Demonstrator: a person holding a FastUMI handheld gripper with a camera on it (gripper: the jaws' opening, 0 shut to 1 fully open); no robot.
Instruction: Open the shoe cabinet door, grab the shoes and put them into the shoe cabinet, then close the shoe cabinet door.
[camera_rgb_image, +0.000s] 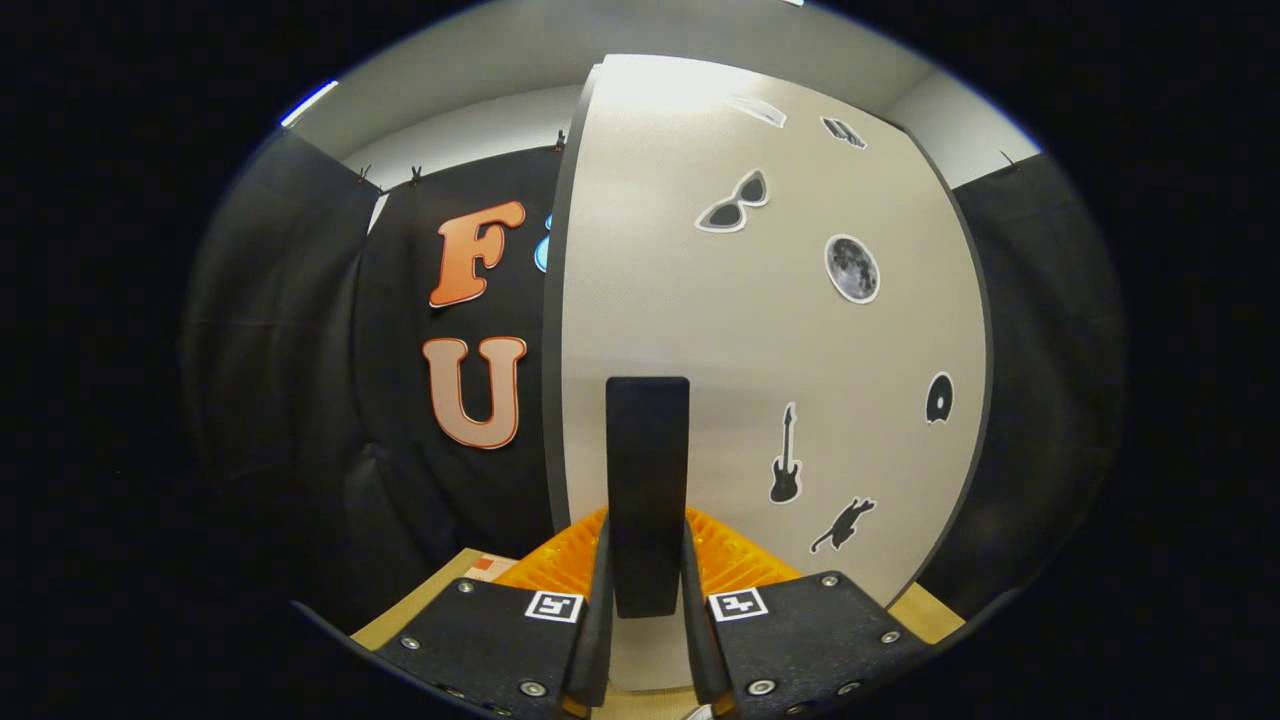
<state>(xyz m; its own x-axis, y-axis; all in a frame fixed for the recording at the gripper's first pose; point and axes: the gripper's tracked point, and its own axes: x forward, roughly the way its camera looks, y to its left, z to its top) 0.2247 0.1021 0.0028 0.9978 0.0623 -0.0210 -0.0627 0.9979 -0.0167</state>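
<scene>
One view to enter, the gripper view. Item: shoe cabinet door (700, 330), a pale panel with a dark edge, standing upright directly ahead of the gripper (647, 610) and very near it. Item: handle (647, 490), a dark upright bar on that door, lying between the two fingers; we judge both fingers press its sides, so the gripper is nearly closed and has hold of the handle. Item: stickers (852, 268) on the door face, up and to the right of the gripper: sunglasses, a moon, a guitar, a cat, others too small to tell. Item: bench (430, 595), a tan surface below the fingers to either side.

Step in hand, as we judge it: working the door by its handle; whether opening or closing we cannot tell. To do it well we would keep the squeeze even, follow the hinge's arc instead of pulling straight, and not twist the bar.

Containers: the shoe cabinet, one; its interior is hidden behind the door, so contents cannot be listed.
</scene>
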